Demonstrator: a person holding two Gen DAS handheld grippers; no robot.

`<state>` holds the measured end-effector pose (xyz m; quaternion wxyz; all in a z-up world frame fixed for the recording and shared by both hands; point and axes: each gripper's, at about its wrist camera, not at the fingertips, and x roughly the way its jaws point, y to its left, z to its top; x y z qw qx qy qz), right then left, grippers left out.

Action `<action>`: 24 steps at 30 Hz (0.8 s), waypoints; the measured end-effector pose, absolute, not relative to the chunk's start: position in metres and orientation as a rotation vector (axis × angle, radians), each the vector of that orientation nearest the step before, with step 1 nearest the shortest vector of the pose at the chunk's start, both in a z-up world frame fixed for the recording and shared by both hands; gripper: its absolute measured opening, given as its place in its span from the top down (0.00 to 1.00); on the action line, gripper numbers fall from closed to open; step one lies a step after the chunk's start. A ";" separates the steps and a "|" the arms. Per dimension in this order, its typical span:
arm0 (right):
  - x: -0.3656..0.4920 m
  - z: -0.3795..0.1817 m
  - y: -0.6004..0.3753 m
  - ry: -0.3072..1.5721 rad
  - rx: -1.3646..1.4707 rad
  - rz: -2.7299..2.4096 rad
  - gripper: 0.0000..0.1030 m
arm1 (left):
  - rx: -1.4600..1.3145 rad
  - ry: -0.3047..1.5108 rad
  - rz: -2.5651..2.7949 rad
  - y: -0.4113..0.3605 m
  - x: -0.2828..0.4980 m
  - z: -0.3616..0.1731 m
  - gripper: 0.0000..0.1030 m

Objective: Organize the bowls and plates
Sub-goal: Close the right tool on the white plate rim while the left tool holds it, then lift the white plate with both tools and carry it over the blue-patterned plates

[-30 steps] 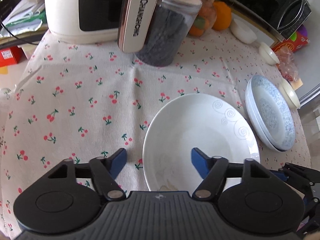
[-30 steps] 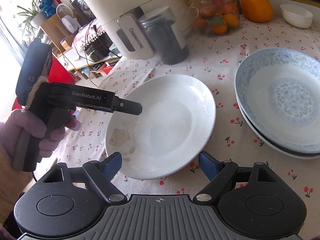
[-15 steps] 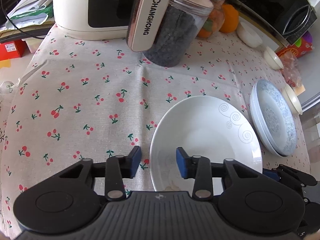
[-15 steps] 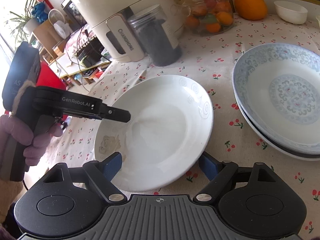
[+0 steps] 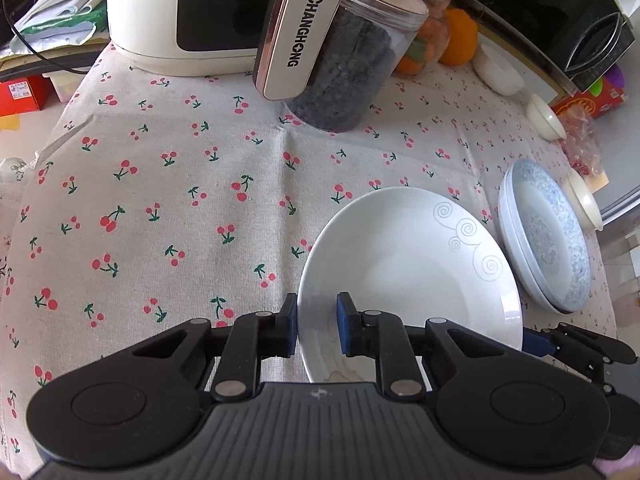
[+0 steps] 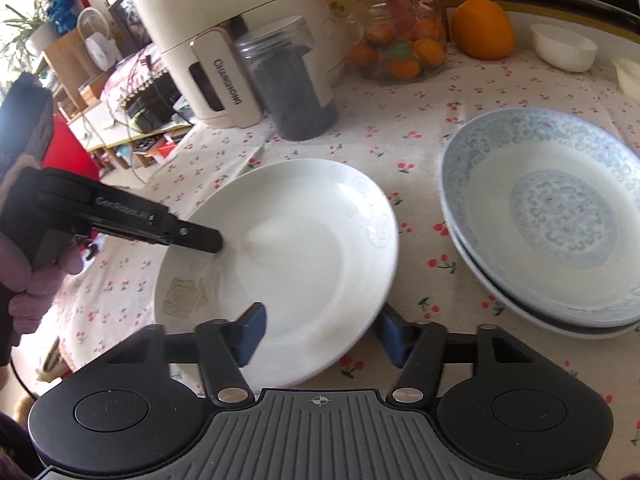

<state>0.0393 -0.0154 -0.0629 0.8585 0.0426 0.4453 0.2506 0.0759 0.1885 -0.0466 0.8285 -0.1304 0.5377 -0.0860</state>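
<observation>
A white plate point(image 5: 412, 264) with faint swirl marks lies on the cherry-print tablecloth point(image 5: 160, 200). My left gripper point(image 5: 317, 326) is shut on its near-left rim, one blue pad on each side. In the right wrist view the same plate point(image 6: 296, 248) lies between the jaws of my right gripper point(image 6: 320, 330), which straddles its near rim with a gap and is still partly open. The left gripper point(image 6: 200, 238) shows there clamping the plate's left edge. A stack of blue-patterned plates point(image 6: 560, 216) lies to the right; it also shows in the left wrist view point(image 5: 546, 236).
A white air fryer point(image 5: 192, 12) and a jar of dark contents point(image 5: 348, 64) stand at the back, with oranges point(image 6: 486, 28) and a fruit jar point(image 6: 404, 44). Small white bowls point(image 5: 498, 68) sit at the far right near the table edge.
My left gripper closed from wide open onto the white plate's rim. My right gripper narrowed around the plate's near edge, and the plate tilted up slightly.
</observation>
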 end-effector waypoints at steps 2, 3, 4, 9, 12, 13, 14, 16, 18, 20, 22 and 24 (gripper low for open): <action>0.042 -0.062 -0.019 0.940 0.097 0.507 0.61 | -0.275 1.138 -0.179 0.188 0.075 -0.046 0.83; 0.043 -0.062 -0.020 0.943 0.102 0.501 0.66 | -0.275 1.136 -0.177 0.188 0.075 -0.046 0.83; 0.045 -0.062 -0.022 0.943 0.105 0.498 0.69 | -0.276 1.134 -0.177 0.188 0.075 -0.045 0.83; 0.047 -0.055 -0.024 0.912 0.107 0.498 0.73 | -0.287 1.112 -0.167 0.190 0.074 -0.041 0.83; 0.048 -0.051 -0.025 0.898 0.114 0.503 0.74 | -0.299 1.097 -0.162 0.192 0.073 -0.038 0.85; 0.049 -0.049 -0.026 0.899 0.121 0.502 0.74 | -0.305 1.090 -0.163 0.193 0.073 -0.037 0.85; 0.050 -0.048 -0.026 0.896 0.126 0.500 0.74 | -0.310 1.081 -0.166 0.193 0.073 -0.036 0.86; 0.051 -0.047 -0.028 0.889 0.132 0.497 0.74 | -0.327 1.067 -0.166 0.193 0.073 -0.033 0.86; 0.054 -0.046 -0.029 0.891 0.140 0.493 0.74 | -0.333 1.052 -0.163 0.192 0.075 -0.029 0.86; 0.058 -0.043 -0.030 0.890 0.152 0.488 0.75 | -0.331 1.035 -0.163 0.190 0.075 -0.025 0.86; 0.061 -0.038 -0.034 0.875 0.172 0.484 0.76 | -0.335 1.028 -0.168 0.189 0.074 -0.024 0.86; 0.062 -0.032 -0.038 0.852 0.183 0.486 0.76 | -0.349 1.024 -0.175 0.188 0.074 -0.023 0.86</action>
